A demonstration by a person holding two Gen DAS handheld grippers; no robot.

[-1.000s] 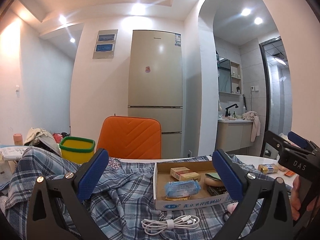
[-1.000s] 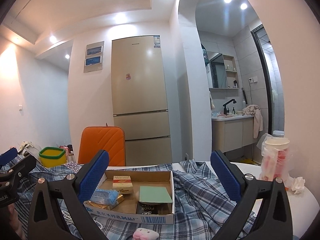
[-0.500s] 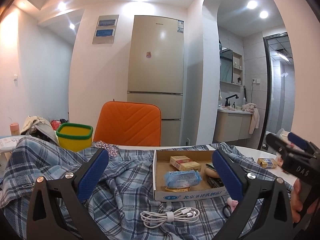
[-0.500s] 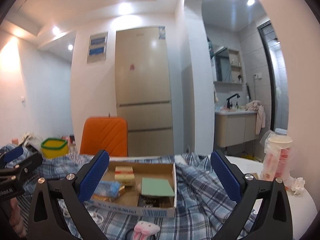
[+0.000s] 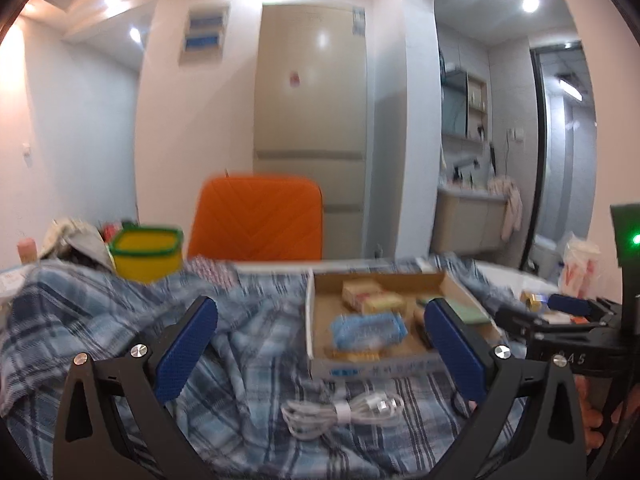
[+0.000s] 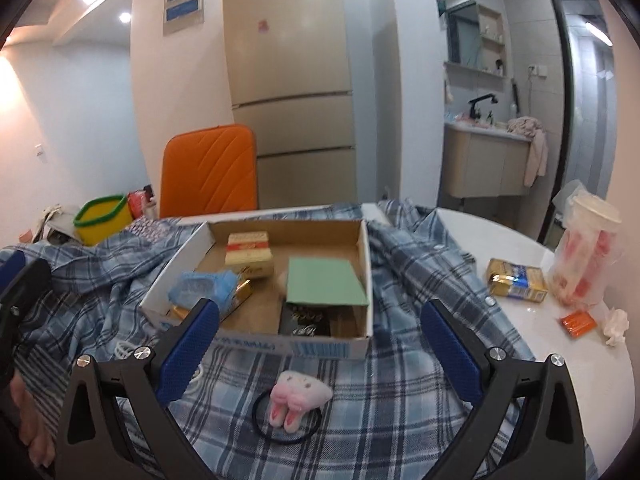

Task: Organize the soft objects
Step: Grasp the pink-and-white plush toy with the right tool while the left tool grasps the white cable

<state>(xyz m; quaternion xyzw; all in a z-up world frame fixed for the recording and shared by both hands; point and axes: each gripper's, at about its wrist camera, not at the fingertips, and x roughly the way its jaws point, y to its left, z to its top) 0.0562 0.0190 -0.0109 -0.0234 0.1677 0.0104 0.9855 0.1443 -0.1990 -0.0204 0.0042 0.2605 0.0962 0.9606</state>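
Observation:
A blue plaid shirt [image 5: 120, 320] lies crumpled over the table; it also shows in the right wrist view [image 6: 420, 280]. A cardboard box [image 6: 256, 344] sits on it, holding a blue tissue pack [image 6: 204, 286], small packets and a green card [image 6: 326, 282]. A pink plush bunny hair tie [image 6: 298, 398] lies in front of the box. My right gripper [image 6: 318, 354] is open and empty above the hair tie. My left gripper [image 5: 320, 350] is open and empty above the shirt, with a coiled white cable [image 5: 344, 410] below it. The right gripper also shows in the left wrist view [image 5: 560, 312].
An orange chair [image 5: 258, 218] stands behind the table. A yellow tub with a green rim [image 5: 146, 254] sits at the left. On the bare white table [image 6: 520, 240] at the right are a gold packet [image 6: 516, 280], a bagged cup [image 6: 586, 248], an orange wrapper [image 6: 578, 322] and a crumpled tissue [image 6: 616, 324].
Both grippers have tilted down toward the table, so the box, cable and hair tie sit higher and larger in view. Both stay open and empty.

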